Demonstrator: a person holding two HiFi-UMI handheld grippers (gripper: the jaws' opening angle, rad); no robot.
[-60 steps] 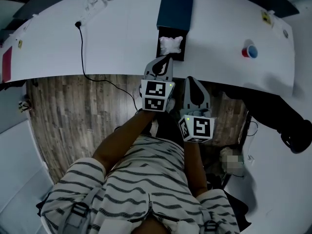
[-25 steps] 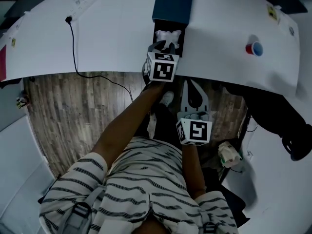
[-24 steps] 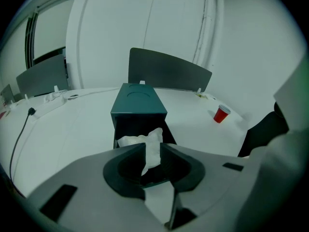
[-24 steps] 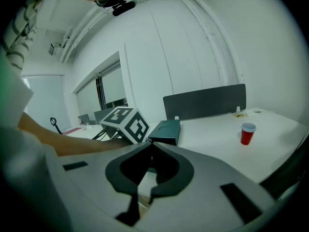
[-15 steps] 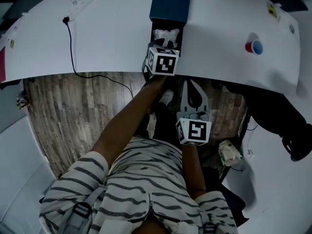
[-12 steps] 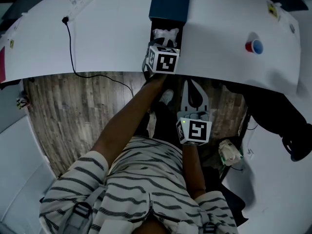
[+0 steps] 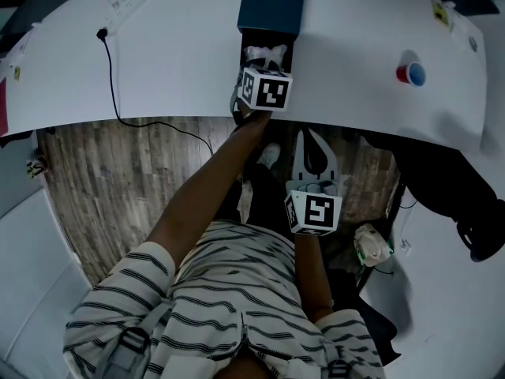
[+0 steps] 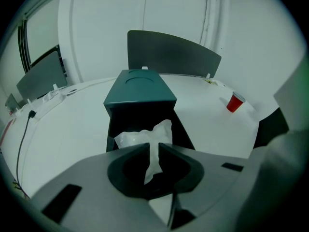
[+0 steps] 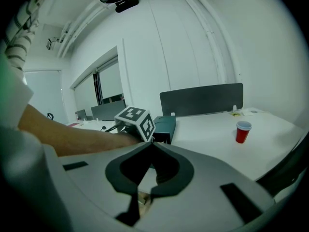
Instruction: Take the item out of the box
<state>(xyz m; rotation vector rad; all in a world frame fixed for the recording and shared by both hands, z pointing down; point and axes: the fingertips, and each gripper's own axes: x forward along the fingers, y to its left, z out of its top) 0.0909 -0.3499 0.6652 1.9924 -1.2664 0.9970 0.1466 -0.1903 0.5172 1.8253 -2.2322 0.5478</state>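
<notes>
Left gripper view: the left gripper (image 8: 152, 148) has its jaws clenched on a thin fold of the white item (image 8: 140, 137). The fold is pinched between the tips, and the item's crumpled bulk lies inside the open black front of the teal box (image 8: 140, 88). Nothing else can be seen in that compartment. The box sits on a white table (image 8: 72, 129). A red cup (image 8: 235, 102) stands upright well to the right of the box; what it holds cannot be made out.

Head view: the left gripper's marker cube (image 7: 264, 90) sits right at the open end of the box, beside the table's near edge, and the item shows white just beyond it, within the box walls. A black cable (image 7: 102, 34) lies on the table well to the left of the box. The right gripper (image 7: 312, 136) hangs off the table, nearer the person than the box, over wood floor (image 7: 118, 180).

Right gripper view: the right gripper's jaws are pressed together with nothing between them. The box lies beyond their tips, and the person's arm (image 9: 72, 134) reaches toward it.
</notes>
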